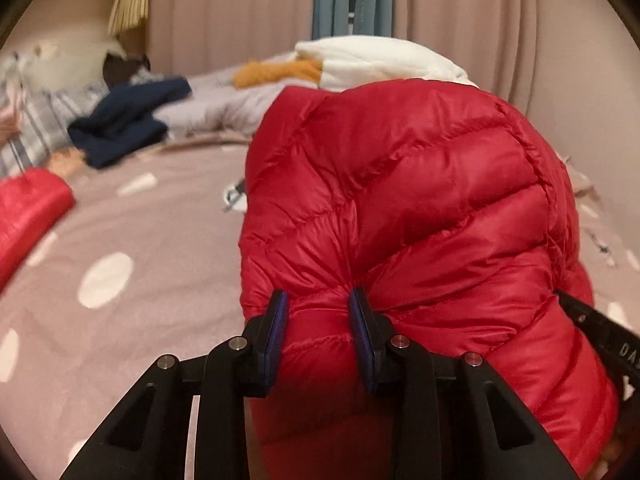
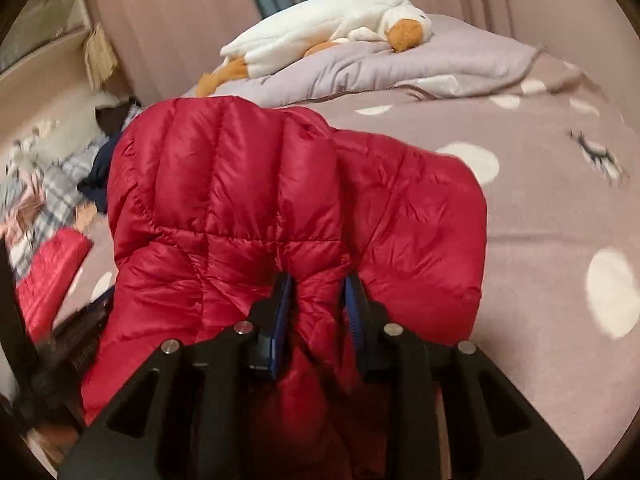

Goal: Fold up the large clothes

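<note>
I have the jacket (image 1: 400, 208) pinched in both grippers, left (image 1: 318, 304) and right (image 2: 318, 286), each clamped on a bunched fold of it. It is raised over the bed (image 2: 540, 240), puffing up ahead of the fingers. The right gripper's side drapes toward the left gripper.

The quilted puffer jacket (image 1: 420, 208) is bright glossy red. The bed cover (image 2: 540, 208) is dusty pink with white dots (and a small dark deer print at far right). On the far lavender-grey blanket (image 2: 400, 68) lies a white plush goose (image 2: 320, 24) with orange beak and feet. A navy garment (image 1: 128, 120) lies far left, beside plaid grey-and-white cloth (image 1: 36, 132). The curtains (image 1: 224, 8) are beige-pink.
</note>
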